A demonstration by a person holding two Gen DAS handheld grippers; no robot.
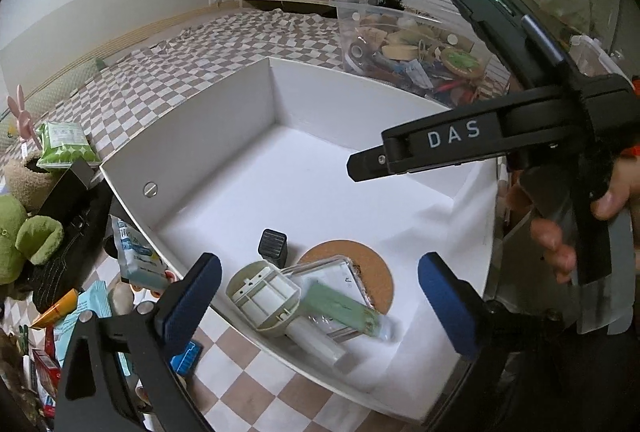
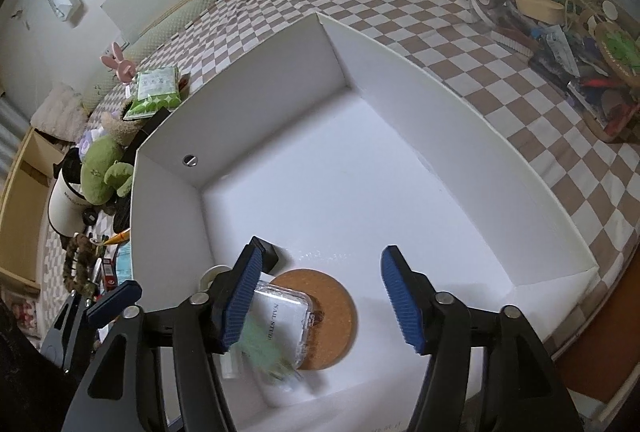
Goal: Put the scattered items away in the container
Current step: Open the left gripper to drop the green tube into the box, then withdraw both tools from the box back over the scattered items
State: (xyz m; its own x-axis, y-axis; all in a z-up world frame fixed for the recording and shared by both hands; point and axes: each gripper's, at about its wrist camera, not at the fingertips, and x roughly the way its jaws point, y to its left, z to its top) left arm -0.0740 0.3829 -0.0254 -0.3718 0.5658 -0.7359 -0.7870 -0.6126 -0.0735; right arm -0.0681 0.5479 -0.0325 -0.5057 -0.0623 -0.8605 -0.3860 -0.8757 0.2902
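White open-topped box [image 2: 256, 79] sits on a bed with a brown-and-cream checked cover [image 2: 500, 103]; the box walls are smooth and matte, with one round metal fastener [image 2: 190, 160] on the left wall. Contents are bunched in the box's near-left corner: a flat round cork coaster [image 2: 340, 312], a clear hard plastic case [image 2: 286, 320] with a printed card lying partly over the coaster, a small black ribbed block [image 1: 273, 248] standing just behind these, a pale grey-green round plastic shell [image 1: 260, 298] with ribbed insides against the near wall, a white tube [image 1: 316, 344], and a blurred pale-green strip [image 1: 344, 308] across the clear case. Left claw [image 1: 320, 296] spread wide above that cluster, nothing between its blue ribbed pads. Right claw [image 2: 318, 296] also released, over the coaster and case, gripping nothing. Left of the box, outside it, loose clutter on the bed: a green plush toy [image 2: 104, 171], a green patterned packet [image 2: 154, 91], a white cylinder [image 2: 64, 203]. Behind and right of the box, a clear plastic bin [image 2: 560, 15] crammed with mixed small objects.
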